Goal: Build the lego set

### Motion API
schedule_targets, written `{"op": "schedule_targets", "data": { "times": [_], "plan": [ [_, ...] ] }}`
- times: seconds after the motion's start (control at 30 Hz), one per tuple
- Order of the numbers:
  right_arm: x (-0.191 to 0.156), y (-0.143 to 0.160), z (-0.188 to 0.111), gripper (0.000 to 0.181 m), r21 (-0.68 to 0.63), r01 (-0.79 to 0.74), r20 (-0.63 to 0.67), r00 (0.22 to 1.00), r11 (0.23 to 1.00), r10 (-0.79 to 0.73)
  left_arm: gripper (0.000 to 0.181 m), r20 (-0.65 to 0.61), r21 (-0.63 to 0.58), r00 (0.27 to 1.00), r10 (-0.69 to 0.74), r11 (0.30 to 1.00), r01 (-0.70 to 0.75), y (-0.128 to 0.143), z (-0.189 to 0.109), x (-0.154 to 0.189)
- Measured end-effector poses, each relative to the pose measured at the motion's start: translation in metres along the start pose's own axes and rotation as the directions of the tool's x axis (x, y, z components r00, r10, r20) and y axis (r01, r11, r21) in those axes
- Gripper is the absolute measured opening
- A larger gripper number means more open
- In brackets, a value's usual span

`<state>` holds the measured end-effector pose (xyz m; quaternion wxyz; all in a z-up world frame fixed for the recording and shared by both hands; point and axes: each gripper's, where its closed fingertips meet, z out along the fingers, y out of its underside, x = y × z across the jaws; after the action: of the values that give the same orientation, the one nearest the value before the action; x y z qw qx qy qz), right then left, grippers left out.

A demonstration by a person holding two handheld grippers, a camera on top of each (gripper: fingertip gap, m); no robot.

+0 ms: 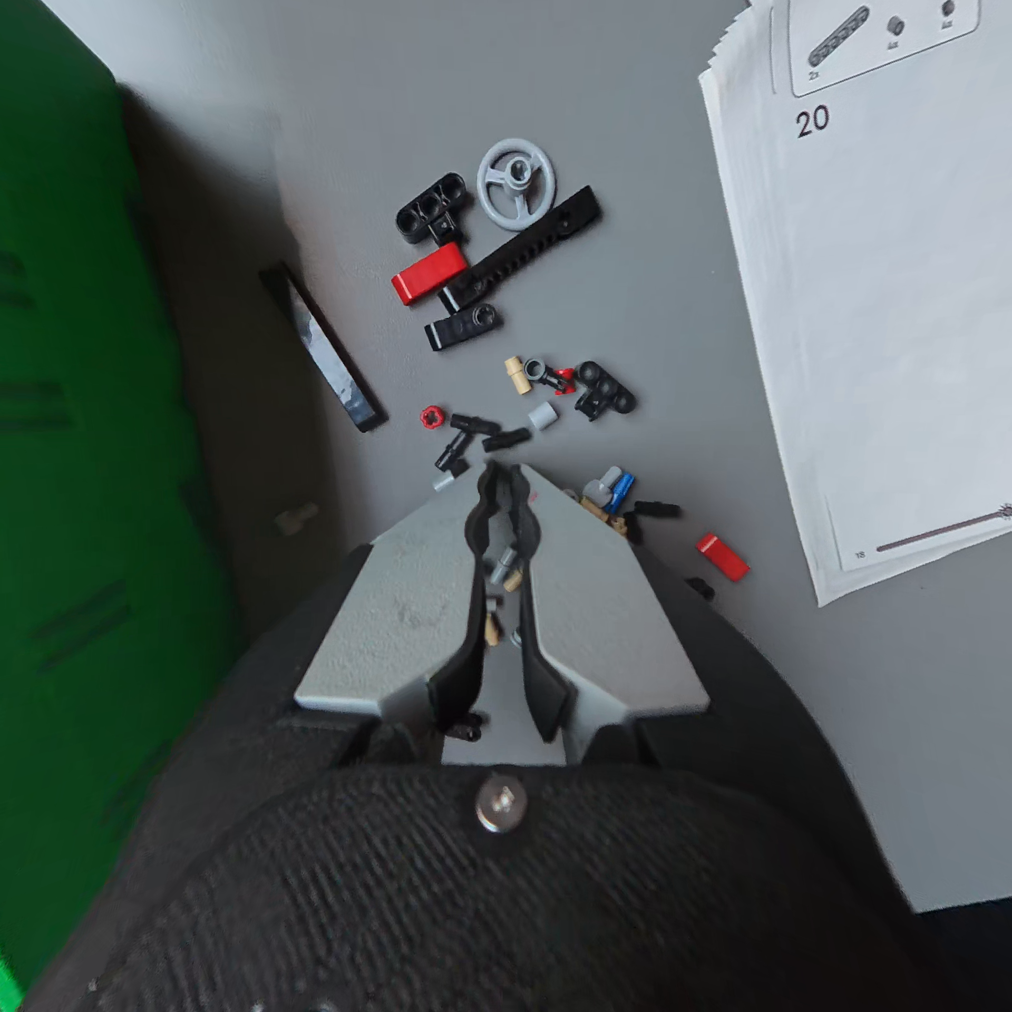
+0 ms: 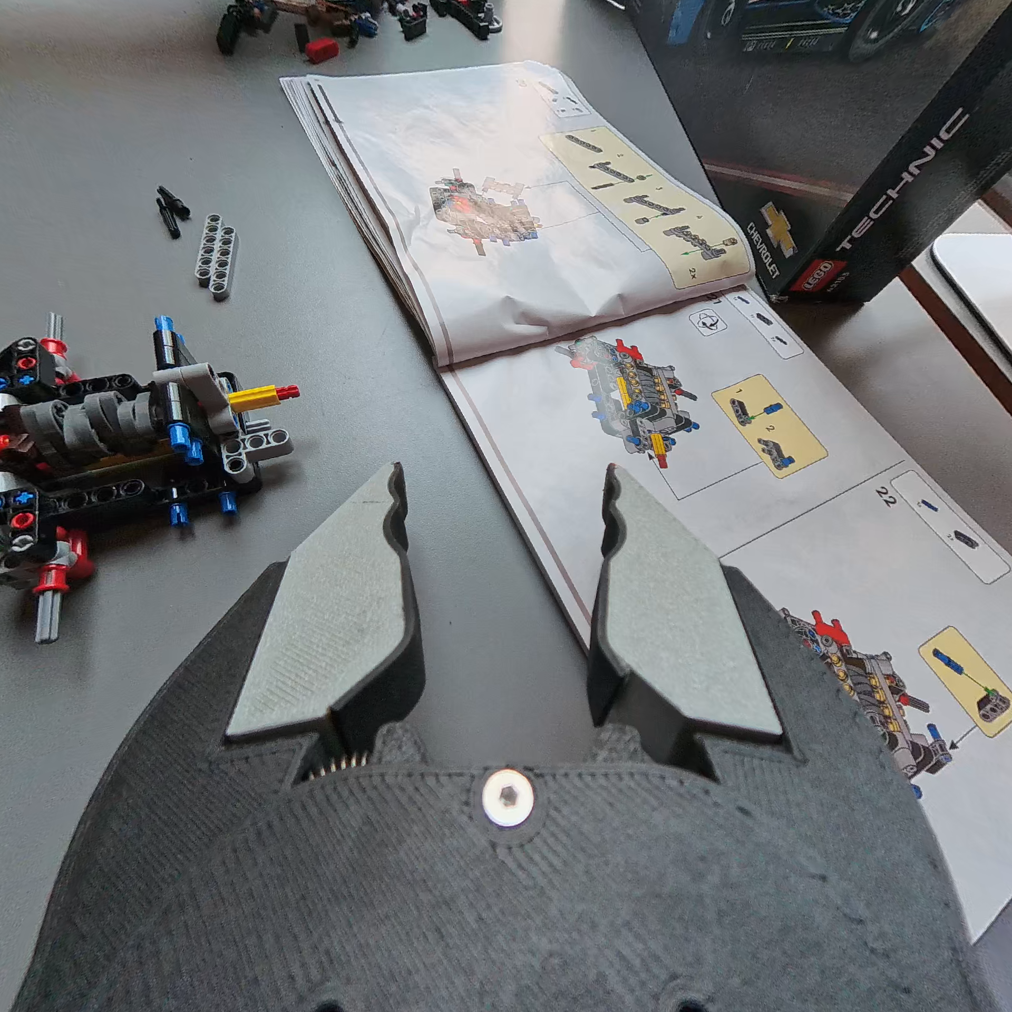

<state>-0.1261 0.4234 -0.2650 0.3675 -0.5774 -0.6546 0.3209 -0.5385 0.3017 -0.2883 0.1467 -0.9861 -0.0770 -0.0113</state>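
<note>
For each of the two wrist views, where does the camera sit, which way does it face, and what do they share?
Left wrist view: behind the left gripper, looking down on loose parts; jaws shut, nothing visibly held.
Right wrist view: behind the right gripper, facing across the table at the chassis and box; jaws open.
Shared: instruction booklet, grey table.

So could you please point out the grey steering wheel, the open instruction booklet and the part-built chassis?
grey steering wheel (image 1: 515,184): left wrist view, hub.
instruction booklet (image 2: 547,285): right wrist view, bare upper page.
part-built chassis (image 2: 109,421): right wrist view, grey middle.
</note>
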Motion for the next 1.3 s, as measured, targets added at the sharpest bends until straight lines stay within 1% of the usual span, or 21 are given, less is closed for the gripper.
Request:
{"op": "schedule_targets", "data": {
  "times": [0.1, 0.23, 0.4, 0.5, 0.7, 0.77, 0.83, 0.93, 1.0, 1.07, 1.13, 1.2, 1.23, 1.3],
  "plan": [
    [0.000, 0.000, 0.000, 0.069, 0.001, 0.000, 0.000, 1.000, 1.000, 0.000, 0.001, -0.017, 0.006, 1.000, 0.007, 1.000, -0.007, 0.000, -0.003, 0.004],
    [0.000, 0.000, 0.000, 0.069, -0.001, -0.003, 0.004, 1.000, 1.000, 0.003, 0.000, 0.014, 0.012, 1.000, 0.017, 1.000, -0.017, 0.000, -0.010, -0.002],
    [0.000, 0.000, 0.000, 0.069, -0.002, -0.002, 0.004, 1.000, 1.000, 0.002, 0.002, 0.028, -0.002, 1.000, 0.012, 1.000, -0.012, 0.006, -0.009, -0.008],
    [0.000, 0.000, 0.000, 0.069, -0.003, -0.002, 0.003, 1.000, 1.000, 0.002, 0.003, 0.059, -0.022, 0.998, 0.025, 0.999, -0.024, 0.010, -0.007, -0.011],
    [0.000, 0.000, 0.000, 0.069, -0.003, 0.000, 0.002, 1.000, 1.000, 0.000, 0.002, 0.018, -0.021, 1.000, 0.007, 1.000, -0.006, 0.009, -0.003, -0.010],
    [0.000, 0.000, 0.000, 0.069, -0.003, 0.002, 0.001, 1.000, 1.000, -0.002, 0.001, 0.026, -0.028, 1.000, 0.016, 0.999, -0.015, 0.010, -0.003, -0.011],
    [0.000, 0.000, 0.000, 0.069, -0.004, 0.002, 0.002, 1.000, 1.000, -0.002, 0.001, 0.033, -0.037, 0.999, 0.031, 0.999, -0.030, 0.012, -0.006, -0.010],
    [-0.001, 0.000, 0.000, 0.069, -0.005, 0.002, 0.003, 1.000, 1.000, -0.002, 0.001, 0.032, -0.017, 0.997, 0.063, 0.998, -0.063, 0.010, -0.020, -0.002],
    [-0.001, 0.001, 0.000, 0.069, -0.007, 0.003, 0.003, 1.000, 1.000, -0.003, 0.001, -0.019, 0.007, 0.994, 0.104, 0.995, -0.104, 0.008, -0.032, 0.020],
    [-0.001, 0.001, 0.001, 0.069, -0.008, 0.004, 0.003, 1.000, 1.000, -0.004, 0.001, -0.115, 0.027, 0.972, 0.205, 0.979, -0.203, 0.011, -0.042, 0.064],
    [-0.001, 0.001, 0.001, 0.069, -0.009, 0.005, 0.002, 1.000, 1.000, -0.005, 0.000, -0.215, 0.047, 0.921, 0.326, 0.945, -0.323, 0.025, -0.046, 0.121],
    [-0.001, 0.001, 0.001, 0.069, -0.009, 0.005, 0.001, 1.000, 1.000, -0.005, 0.000, -0.313, 0.077, 0.842, 0.439, 0.895, -0.439, 0.046, -0.046, 0.179],
    [-0.001, 0.001, 0.001, 0.069, -0.009, 0.005, 0.001, 1.000, 1.000, -0.005, 0.000, -0.342, 0.096, 0.804, 0.487, 0.869, -0.486, 0.056, -0.044, 0.203],
    [-0.001, 0.001, 0.001, 0.069, -0.009, 0.004, 0.002, 1.000, 1.000, -0.004, 0.001, -0.343, 0.091, 0.755, 0.559, 0.820, -0.566, 0.073, -0.038, 0.230]
  ]
}}
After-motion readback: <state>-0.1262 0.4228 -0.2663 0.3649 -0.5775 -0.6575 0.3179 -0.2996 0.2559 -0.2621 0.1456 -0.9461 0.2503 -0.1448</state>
